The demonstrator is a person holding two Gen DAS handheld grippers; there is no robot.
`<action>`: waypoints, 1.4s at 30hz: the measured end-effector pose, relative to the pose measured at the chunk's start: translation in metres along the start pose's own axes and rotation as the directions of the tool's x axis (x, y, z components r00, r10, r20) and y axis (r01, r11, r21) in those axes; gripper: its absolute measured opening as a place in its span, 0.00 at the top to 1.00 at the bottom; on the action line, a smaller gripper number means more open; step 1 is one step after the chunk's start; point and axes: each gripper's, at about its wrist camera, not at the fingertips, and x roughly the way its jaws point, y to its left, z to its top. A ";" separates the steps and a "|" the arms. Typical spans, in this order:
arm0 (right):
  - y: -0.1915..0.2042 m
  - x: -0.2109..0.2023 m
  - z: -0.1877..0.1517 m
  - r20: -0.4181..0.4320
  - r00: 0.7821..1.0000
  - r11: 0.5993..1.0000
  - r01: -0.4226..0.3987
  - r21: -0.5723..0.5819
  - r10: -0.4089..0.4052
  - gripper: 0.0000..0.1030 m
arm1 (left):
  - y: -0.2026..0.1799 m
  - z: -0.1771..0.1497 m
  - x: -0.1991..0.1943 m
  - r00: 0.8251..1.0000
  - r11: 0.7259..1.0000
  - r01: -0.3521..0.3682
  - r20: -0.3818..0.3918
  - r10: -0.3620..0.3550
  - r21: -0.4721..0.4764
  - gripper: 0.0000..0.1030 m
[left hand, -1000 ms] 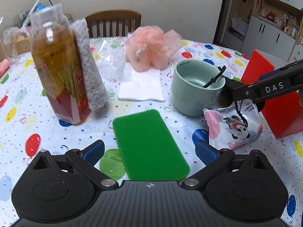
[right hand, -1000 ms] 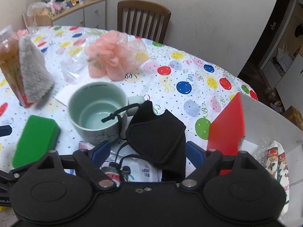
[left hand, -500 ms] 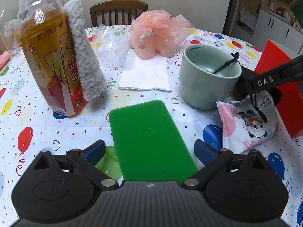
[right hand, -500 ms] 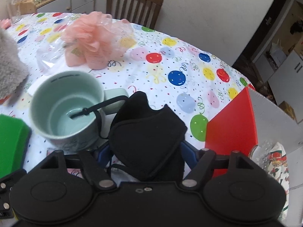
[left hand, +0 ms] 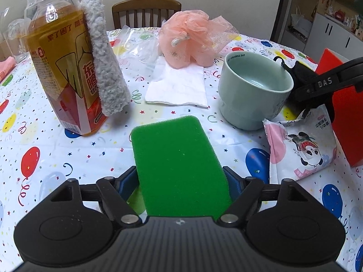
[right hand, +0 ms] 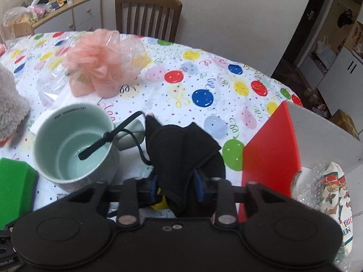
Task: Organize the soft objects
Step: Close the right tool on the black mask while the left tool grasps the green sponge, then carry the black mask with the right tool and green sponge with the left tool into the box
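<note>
My left gripper (left hand: 181,181), its jaws having just been closing, now presses its blue pads against both long edges of a flat, bright green sponge (left hand: 174,158) lying on the table (left hand: 45,158), while my right gripper (right hand: 175,184), also just closing, pinches a crumpled black face mask (right hand: 179,151) whose ear loop drapes into a pale green mug (right hand: 74,149) just beside it. The table wears a white cloth printed with coloured balloons. Farther out stand a tea bottle (left hand: 61,68) with a grey fluffy cloth (left hand: 104,63) leaning on it, a peach mesh bath pouf (left hand: 190,36), a white napkin (left hand: 179,86), a red-and-white box (right hand: 279,156) and a wooden chair (left hand: 146,10) against a cream wall.
</note>
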 end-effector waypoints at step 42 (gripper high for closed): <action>-0.128 -0.195 -0.024 0.338 0.933 0.951 -0.206 0.232 0.119 0.91 | -0.059 0.046 -0.113 0.980 0.992 0.117 0.160 -0.122 0.039 0.27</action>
